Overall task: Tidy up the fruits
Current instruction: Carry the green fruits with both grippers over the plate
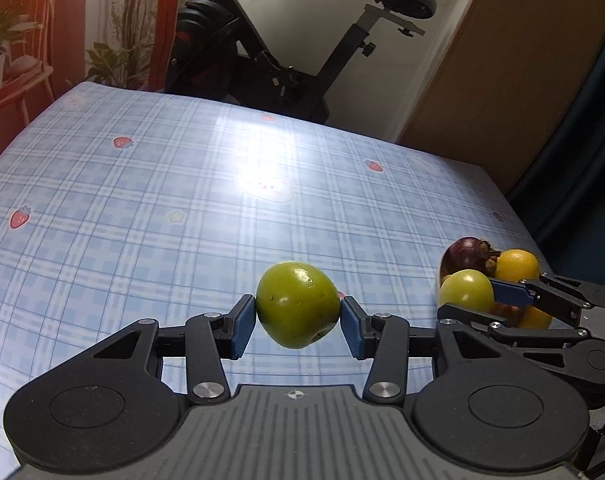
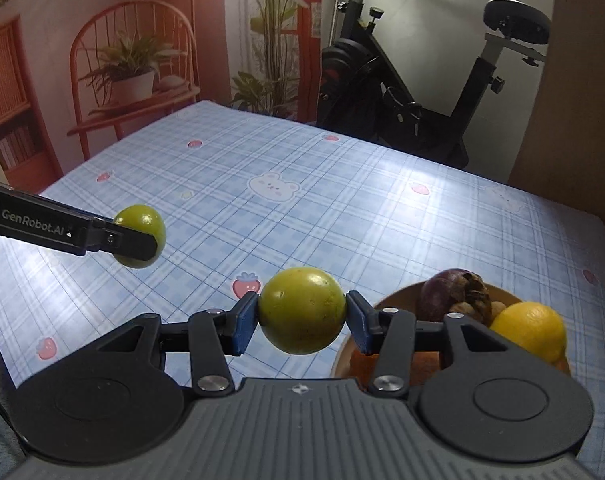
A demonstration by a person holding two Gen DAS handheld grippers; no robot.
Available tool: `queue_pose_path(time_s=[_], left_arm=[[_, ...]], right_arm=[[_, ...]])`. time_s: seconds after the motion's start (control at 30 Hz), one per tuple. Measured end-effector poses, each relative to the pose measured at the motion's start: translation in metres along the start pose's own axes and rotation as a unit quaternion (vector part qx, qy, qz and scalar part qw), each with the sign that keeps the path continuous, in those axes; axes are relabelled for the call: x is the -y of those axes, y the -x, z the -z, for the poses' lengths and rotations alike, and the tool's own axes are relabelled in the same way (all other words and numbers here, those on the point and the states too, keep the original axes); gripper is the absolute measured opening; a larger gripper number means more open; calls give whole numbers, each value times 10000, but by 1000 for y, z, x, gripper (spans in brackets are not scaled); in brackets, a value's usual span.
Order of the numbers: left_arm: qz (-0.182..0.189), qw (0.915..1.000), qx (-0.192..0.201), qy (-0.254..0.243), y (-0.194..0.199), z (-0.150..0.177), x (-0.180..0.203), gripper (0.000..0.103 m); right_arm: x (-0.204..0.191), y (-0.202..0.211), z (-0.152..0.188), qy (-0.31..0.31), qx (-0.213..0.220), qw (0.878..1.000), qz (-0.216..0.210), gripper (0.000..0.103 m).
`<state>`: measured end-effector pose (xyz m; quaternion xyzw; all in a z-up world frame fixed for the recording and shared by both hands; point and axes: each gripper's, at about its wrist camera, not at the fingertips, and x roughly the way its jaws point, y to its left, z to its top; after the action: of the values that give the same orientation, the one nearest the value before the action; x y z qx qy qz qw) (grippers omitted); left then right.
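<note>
In the left wrist view my left gripper [image 1: 298, 314] is shut on a green round fruit [image 1: 294, 292], held above the blue plaid tablecloth [image 1: 142, 220]. My right gripper [image 2: 302, 320] is shut on a second green fruit [image 2: 298, 300], just left of a tan bowl [image 2: 344, 354]. The bowl holds a dark purple mangosteen [image 2: 442, 292] and a yellow lemon [image 2: 530, 330]. From the right wrist, the left gripper [image 2: 140, 238] and its fruit [image 2: 142, 216] hang at the far left. From the left wrist, the right gripper [image 1: 476, 300] holds its fruit [image 1: 464, 288] in front of the mangosteen [image 1: 466, 252].
The tablecloth [image 2: 302, 200] has strawberry and bear prints. An exercise bike [image 1: 286, 52] stands past the far table edge. A wall picture with a chair and plants [image 2: 134, 64] is at the back left, a brown panel [image 1: 502, 60] at the right.
</note>
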<state>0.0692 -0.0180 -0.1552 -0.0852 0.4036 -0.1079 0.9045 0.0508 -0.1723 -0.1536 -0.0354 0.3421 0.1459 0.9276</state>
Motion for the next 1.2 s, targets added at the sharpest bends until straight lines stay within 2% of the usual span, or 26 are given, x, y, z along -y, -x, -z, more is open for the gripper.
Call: queue_pose_path(time_s=[0.2,0.4,0.63,0.83,1.0,1.2], left_arm=[[394,9980,7,-491,1,-15,45,49],[818,9920,-219,-932,-12,-13,95,49],[1152,9825,-496,-1379,-27,-1,143,49],[1327,9724,-793,-1750,-43,17,170,49],[1372,9696,-1090,-1708,-62,22,178,49],[1390,9693,-1240,-1602,-76,21,184,49]], right_arm=[[29,46,16,-293,232,9991,215,50],[59,77,39,-567,247,9969,492,50],[82,94,65,-829,167,9941,677,50],[97,94,79,-984,107,9924,725,50],[107,94,85,-1022,120,9923,690,50],[108,91,85,-933,119,9935,640,50]])
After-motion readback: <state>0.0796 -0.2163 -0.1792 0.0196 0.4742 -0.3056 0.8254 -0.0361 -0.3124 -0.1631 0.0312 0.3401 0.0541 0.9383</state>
